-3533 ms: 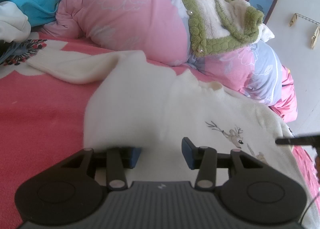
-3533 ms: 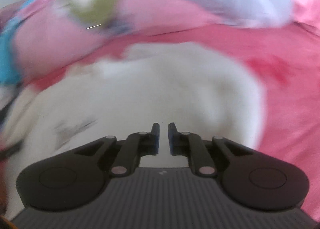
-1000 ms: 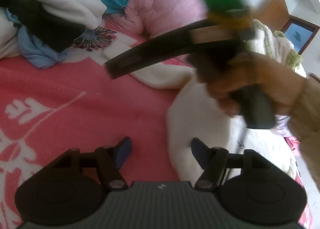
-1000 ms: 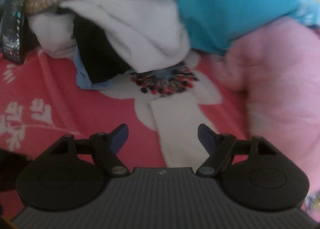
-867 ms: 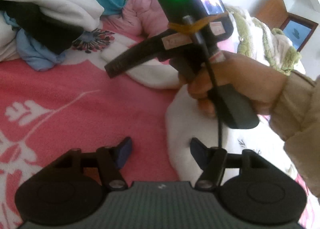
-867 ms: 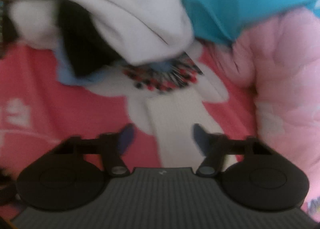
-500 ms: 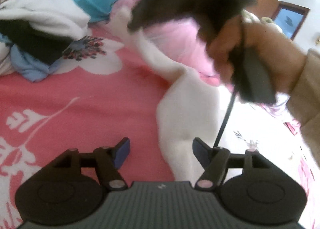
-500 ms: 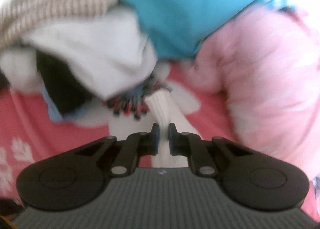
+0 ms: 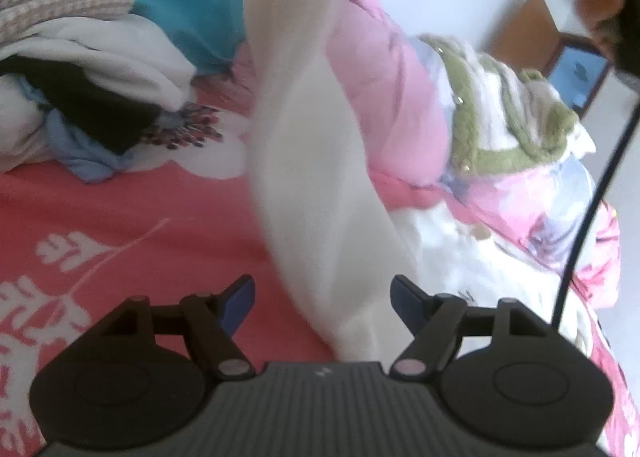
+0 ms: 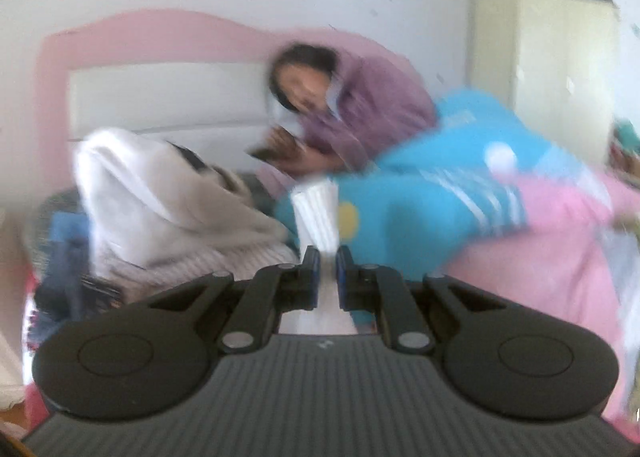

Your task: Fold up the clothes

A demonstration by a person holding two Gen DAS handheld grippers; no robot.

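The right tongs are pressed together on the ribbed cuff of a cream sweater's sleeve, which sticks up just past the blue pads. In the left wrist view that sleeve rises as a long, blurred white band from the bottom centre to the top edge, lifted clear of the bed, while the sweater's body lies on the pink floral bedspread to the right, a small printed motif just visible near the right finger. The left tongs are spread wide, holding nothing, with the hanging sleeve passing between the two fingers; whether it touches them I cannot tell. To the left sits a heap of other clothes in white, black and pale blue, with a bright blue garment behind it. A pink quilt is bunched behind the sleeve, and a green-trimmed fleece jacket rests on top of it. A black cable runs down the right side. The right wrist view is blurred; it shows a pink headboard and a person in a purple hoodie sitting at the head of the bed.
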